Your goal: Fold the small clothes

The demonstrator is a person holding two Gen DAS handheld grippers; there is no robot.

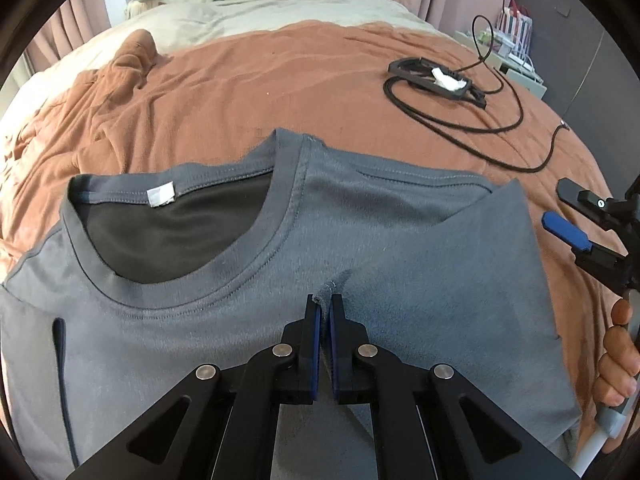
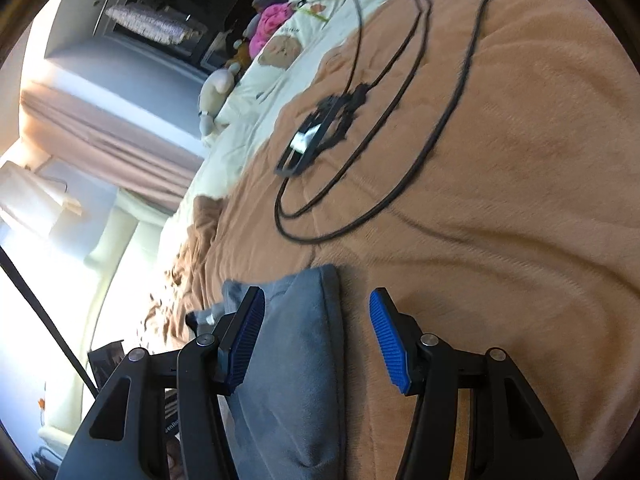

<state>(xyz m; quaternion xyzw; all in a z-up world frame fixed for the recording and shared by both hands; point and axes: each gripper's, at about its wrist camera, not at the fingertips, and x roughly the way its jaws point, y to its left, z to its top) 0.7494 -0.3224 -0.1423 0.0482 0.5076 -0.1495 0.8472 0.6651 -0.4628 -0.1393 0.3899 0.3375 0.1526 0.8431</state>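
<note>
Ahead of both your grippers spreads the bed point(image 1: 248, 92), its orange blanket taking up most of each view, with cream bedding and soft toys at the far end. Beyond your right gripper point(image 2: 318, 336), well apart from the work, lie a black frame point(image 1: 436, 78) and a looped black cable point(image 2: 400, 184).

Directly under your left gripper point(image 1: 325, 308) lies the grey T-shirt point(image 1: 200, 288), collar away from you, neckline and white label point(image 1: 161, 196) up and to the left of the fingertips. The sleeve on the right-hand side is already turned in over the chest (its edge makes a diagonal flap running up to a point), so I judge the first fold done on that side. The side to the left of the fingertips shows no such flap as far as this view reaches, so that side and the lengthwise folds seem to remain; the hem is out of view, so you cannot tell more.

Your left gripper has its jaws drawn together on a small pinch of the shirt's fabric, just below the collar band; a little tuft stands up between the pads.

Your right gripper stands with its jaws apart, gripping nothing. The folded right edge of the shirt lies beneath and between its fingers, the blue pads clear of the cloth as far as the blur lets you tell.
</note>
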